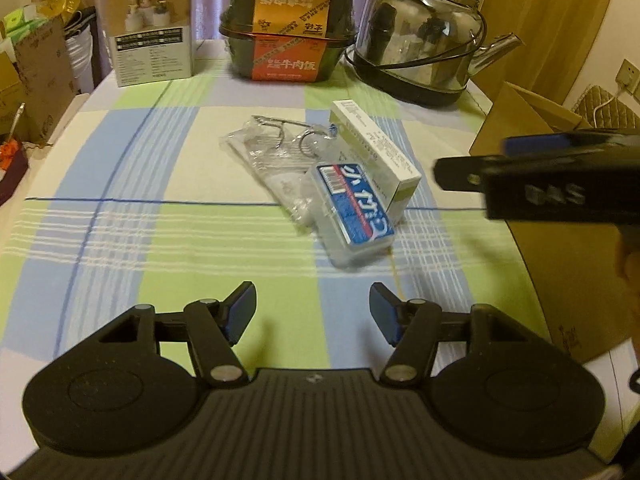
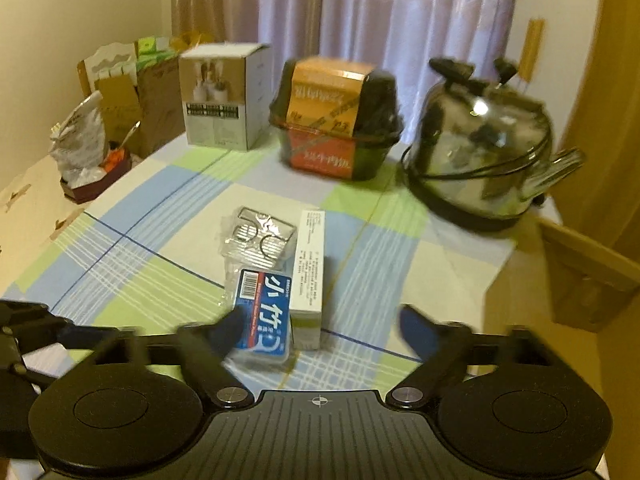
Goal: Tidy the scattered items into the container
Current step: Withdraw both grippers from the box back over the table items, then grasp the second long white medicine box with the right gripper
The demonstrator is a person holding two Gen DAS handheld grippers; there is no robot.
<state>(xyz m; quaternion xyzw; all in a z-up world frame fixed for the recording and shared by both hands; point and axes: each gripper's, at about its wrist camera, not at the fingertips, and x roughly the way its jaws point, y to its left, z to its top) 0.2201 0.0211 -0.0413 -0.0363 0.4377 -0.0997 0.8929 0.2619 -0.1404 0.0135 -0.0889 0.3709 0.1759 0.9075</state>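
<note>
- Covering the whole work surface under both tools is a checked tablecloth (image 1: 132, 184) in blue, green and cream.
- Off to the right of the left gripper (image 1: 312, 312) stands an open cardboard box (image 1: 560, 272), its flap rising beside the table edge.
- Far ahead of both tools, along the back edge, sit a steel kettle (image 1: 420, 44), a dark meal tub (image 1: 286, 26) with an orange sleeve, and a white carton (image 1: 154, 26).
- Ahead and slightly right of the left gripper lies the cluster of scattered items: a long white box (image 1: 376, 148), a clear case with a blue label (image 1: 354, 216) touching it, and a crumpled plastic packet of metal hooks (image 1: 280, 148) behind.
- Left gripper: jaws spread wide, nothing between them, short of the cluster.
- Right gripper (image 2: 324, 328): jaws also wide apart and empty; its left finger (image 2: 230, 330) overlaps the blue-labelled case in its own view, contact unclear through blur. The white box lies between the fingers, farther ahead.
</note>
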